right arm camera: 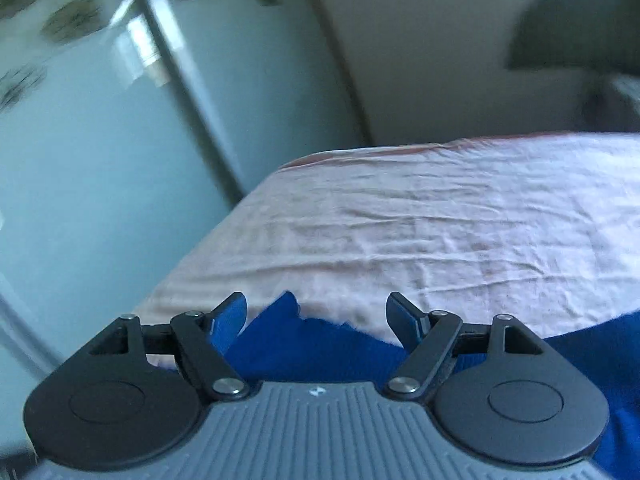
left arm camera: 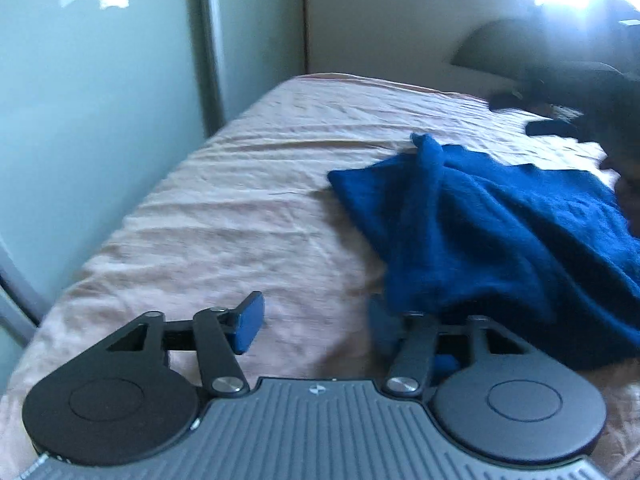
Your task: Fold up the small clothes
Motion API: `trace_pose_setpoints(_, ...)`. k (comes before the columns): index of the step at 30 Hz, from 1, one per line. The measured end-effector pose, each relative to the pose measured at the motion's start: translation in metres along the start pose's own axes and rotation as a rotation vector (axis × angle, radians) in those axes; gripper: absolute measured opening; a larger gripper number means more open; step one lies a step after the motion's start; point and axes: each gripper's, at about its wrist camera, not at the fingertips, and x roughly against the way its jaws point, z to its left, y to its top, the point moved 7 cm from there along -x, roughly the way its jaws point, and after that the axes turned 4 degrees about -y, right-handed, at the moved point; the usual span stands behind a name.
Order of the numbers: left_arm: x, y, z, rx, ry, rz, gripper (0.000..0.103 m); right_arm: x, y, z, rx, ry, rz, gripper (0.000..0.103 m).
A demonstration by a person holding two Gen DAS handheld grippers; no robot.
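A dark blue knitted garment (left arm camera: 500, 232) lies rumpled on the right half of a bed with a pink sheet (left arm camera: 240, 184). My left gripper (left arm camera: 316, 316) sits low at the garment's near left edge. Its left pad (left arm camera: 250, 324) is bare over the sheet, and the cloth's hem drapes over its right finger; the jaws stand apart with sheet showing between them. In the right wrist view my right gripper (right arm camera: 317, 308) is open just above the garment (right arm camera: 320, 344), and a raised corner of the cloth pokes up between its fingers without either pad pressing it.
The bed's left edge runs along a pale green glass wardrobe door (left arm camera: 80, 120) with a grey frame. Dark blurred things (left arm camera: 552, 126) lie at the far right of the bed. A dark domed shape (right arm camera: 568, 28) stands against the back wall.
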Motion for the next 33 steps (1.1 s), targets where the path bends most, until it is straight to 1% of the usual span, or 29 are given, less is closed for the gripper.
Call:
trace_pose_setpoints(1,0.002,0.003,0.0,0.006,0.0,-0.005,0.049,0.006,-0.008,0.004,0.05,0.014,0.012,0.079)
trace_pose_setpoints(3,0.005,0.011,-0.004,0.041,-0.05,-0.03,0.05,0.011,-0.023,0.011,0.112,0.03,0.051,0.079)
trace_pose_setpoints(5,0.01,0.022,-0.015,0.071,-0.118,-0.065,0.054,0.013,-0.037,0.012,0.119,0.057,0.105,0.079)
trace_pose_setpoints(7,0.011,0.034,-0.034,0.072,-0.199,-0.094,0.063,0.013,-0.045,0.01,0.107,0.082,0.151,0.079)
trace_pose_setpoints(8,0.009,0.039,-0.043,0.067,-0.238,-0.101,0.065,0.01,-0.047,0.008,0.108,0.084,0.165,0.079)
trace_pose_setpoints(10,0.006,0.046,-0.067,0.048,-0.337,-0.115,0.07,0.008,-0.051,-0.002,0.096,0.044,0.171,0.08)
trace_pose_setpoints(12,0.001,0.055,-0.087,0.007,-0.411,-0.132,0.076,0.014,-0.053,-0.018,0.059,0.019,0.174,0.079)
trace_pose_setpoints(14,-0.009,0.069,-0.106,-0.04,-0.459,-0.16,0.079,0.025,-0.051,-0.039,0.0,0.009,0.156,0.08)
trace_pose_setpoints(16,-0.024,0.081,-0.121,-0.063,-0.487,-0.157,0.087,0.034,-0.05,-0.059,-0.03,-0.018,0.139,0.08)
trace_pose_setpoints(17,-0.035,0.086,-0.127,-0.076,-0.492,-0.138,0.09,0.038,-0.049,-0.069,-0.031,-0.034,0.136,0.081)
trace_pose_setpoints(18,-0.049,0.09,-0.13,-0.096,-0.481,-0.111,0.091,0.04,-0.049,-0.079,-0.029,-0.054,0.137,0.085)
trace_pose_setpoints(20,-0.079,0.093,-0.129,-0.128,-0.383,-0.06,0.089,0.045,-0.053,-0.102,-0.024,-0.118,0.152,0.086)
trace_pose_setpoints(21,-0.094,0.093,-0.122,-0.142,-0.324,-0.039,0.085,0.048,-0.055,-0.116,-0.026,-0.154,0.158,0.086)
trace_pose_setpoints(23,-0.112,0.091,-0.101,-0.124,-0.229,-0.012,0.086,0.059,-0.061,-0.144,-0.022,-0.212,0.162,0.086)
trace_pose_setpoints(24,-0.116,0.089,-0.089,-0.092,-0.207,-0.003,0.089,0.066,-0.063,-0.157,-0.012,-0.234,0.156,0.086)
trace_pose_setpoints(26,-0.116,0.086,-0.065,0.014,-0.219,0.012,0.091,0.083,-0.063,-0.173,-0.013,-0.244,0.13,0.086)
trace_pose_setpoints(27,-0.114,0.085,-0.058,0.052,-0.219,0.022,0.09,0.092,-0.061,-0.178,-0.008,-0.3,0.109,0.086)
trace_pose_setpoints(28,-0.108,0.085,-0.055,0.083,-0.222,0.024,0.086,0.103,-0.059,-0.183,0.01,-0.398,0.08,0.087)
trace_pose_setpoints(29,-0.097,0.084,-0.054,0.101,-0.231,0.015,0.086,0.112,-0.058,-0.183,0.028,-0.451,0.051,0.088)
trace_pose_setpoints(30,-0.088,0.083,-0.056,0.102,-0.241,0.001,0.087,0.122,-0.057,-0.178,0.046,-0.44,0.02,0.088)
trace_pose_setpoints(31,-0.078,0.082,-0.06,0.094,-0.265,-0.014,0.09,0.132,-0.06,-0.167,0.058,-0.371,-0.003,0.087)
trace_pose_setpoints(33,-0.062,0.072,-0.072,0.059,-0.311,-0.011,0.095,0.142,-0.074,-0.146,0.084,-0.241,0.005,0.088)
